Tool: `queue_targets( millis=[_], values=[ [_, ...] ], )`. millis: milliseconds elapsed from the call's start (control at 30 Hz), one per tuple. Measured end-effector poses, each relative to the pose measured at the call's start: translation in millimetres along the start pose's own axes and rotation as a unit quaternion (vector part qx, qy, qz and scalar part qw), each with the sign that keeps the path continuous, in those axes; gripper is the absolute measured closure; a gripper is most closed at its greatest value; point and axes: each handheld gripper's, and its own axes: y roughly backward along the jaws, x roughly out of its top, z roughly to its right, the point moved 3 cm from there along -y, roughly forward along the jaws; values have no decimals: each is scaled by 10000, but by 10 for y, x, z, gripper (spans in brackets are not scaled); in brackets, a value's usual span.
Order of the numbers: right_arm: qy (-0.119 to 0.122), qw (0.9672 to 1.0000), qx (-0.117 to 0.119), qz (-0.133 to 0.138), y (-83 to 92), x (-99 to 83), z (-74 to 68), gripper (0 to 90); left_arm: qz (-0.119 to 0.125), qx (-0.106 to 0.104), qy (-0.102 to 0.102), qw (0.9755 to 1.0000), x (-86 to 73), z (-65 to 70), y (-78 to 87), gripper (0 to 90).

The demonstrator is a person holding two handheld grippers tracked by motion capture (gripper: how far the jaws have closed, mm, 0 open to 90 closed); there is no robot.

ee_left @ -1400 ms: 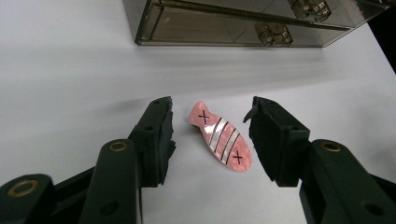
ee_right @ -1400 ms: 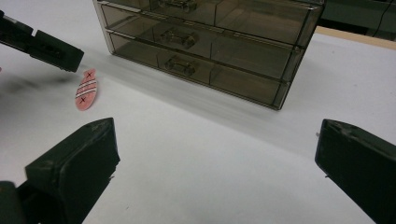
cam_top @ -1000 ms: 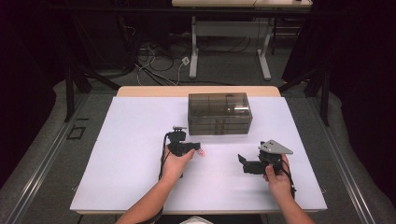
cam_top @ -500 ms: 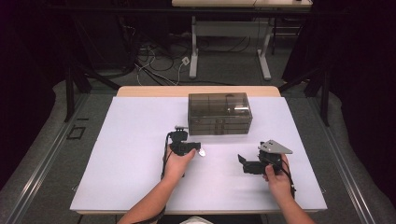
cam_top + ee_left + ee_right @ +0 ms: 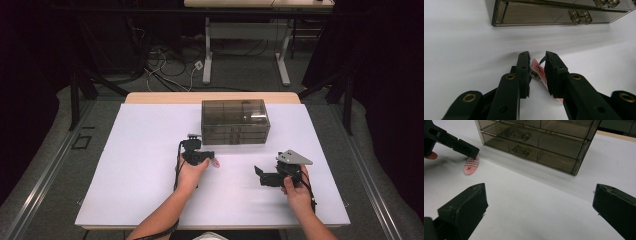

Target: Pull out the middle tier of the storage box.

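A small flat pink tag (image 5: 537,68) with stripes and an x mark lies on the white table sheet (image 5: 140,150), in front of a smoky clear drawer box (image 5: 235,121). My left gripper (image 5: 537,56) has just been closing its jaws. The tag now sits between them and touches both pads. From the right gripper view the pink tag (image 5: 470,167) lies flat under the left gripper's (image 5: 471,151) tip. My right gripper (image 5: 540,202) hovers open over bare sheet to the right (image 5: 259,175), holding nothing.
The drawer box (image 5: 536,142) has several drawers with clear handles, all pushed in. It stands at the table's back middle. Cables and desk legs (image 5: 207,55) lie on the floor beyond the table.
Both hands keep their places. The pink tag and the drawer box have not shifted.
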Motion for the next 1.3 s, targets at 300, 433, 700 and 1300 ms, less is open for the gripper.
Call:
queue_targets(
  millis=[300, 433, 700, 1300],
  values=[
    [8, 10000, 23, -43, -13, -7, 3, 0, 0, 21, 12, 10000, 31, 6, -35, 784],
    [4, 10000, 30, -50, -14, -9, 2, 0, 29, 64, 20, 10000, 38, 20, -48, 796],
    [23, 9999, 62, -120, -14, -15, 0, 0, 20, -28, 56, 10000, 54, 24, -52, 838],
    [8, 10000, 44, -68, -21, -16, 4, 0, 91, -57, -26, 9999, 111, 52, 81, 883]
  ],
)
